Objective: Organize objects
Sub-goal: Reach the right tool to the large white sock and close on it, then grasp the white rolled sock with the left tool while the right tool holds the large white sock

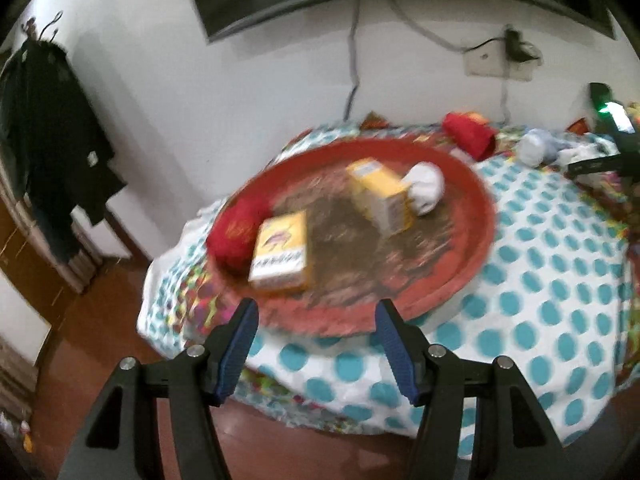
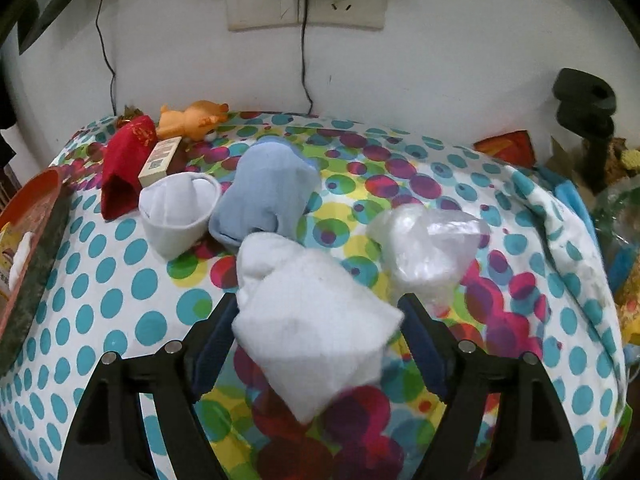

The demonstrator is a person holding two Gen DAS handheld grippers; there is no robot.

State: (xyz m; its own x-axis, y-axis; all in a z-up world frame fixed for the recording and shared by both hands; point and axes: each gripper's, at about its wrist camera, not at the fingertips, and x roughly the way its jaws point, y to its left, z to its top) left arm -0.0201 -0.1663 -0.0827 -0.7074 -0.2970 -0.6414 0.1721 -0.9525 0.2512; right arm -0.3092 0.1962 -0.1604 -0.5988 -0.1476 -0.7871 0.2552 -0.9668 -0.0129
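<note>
Right gripper (image 2: 316, 312): jaws closed on a white sock (image 2: 308, 320), frame centre.
Left gripper (image 1: 316, 312): jaws apart, empty, lower centre.
Red tray (image 1: 476, 240): mid-frame, holding two yellow boxes (image 1: 280, 252).
Blue sock (image 2: 264, 196), white cup-shaped sock (image 2: 176, 216): beyond, centre-left.

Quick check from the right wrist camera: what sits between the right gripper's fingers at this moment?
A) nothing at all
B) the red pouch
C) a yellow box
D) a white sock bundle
D: the white sock bundle fills the gap between the fingers of the right gripper, while the red pouch lies far back on the dotted cloth.
</note>
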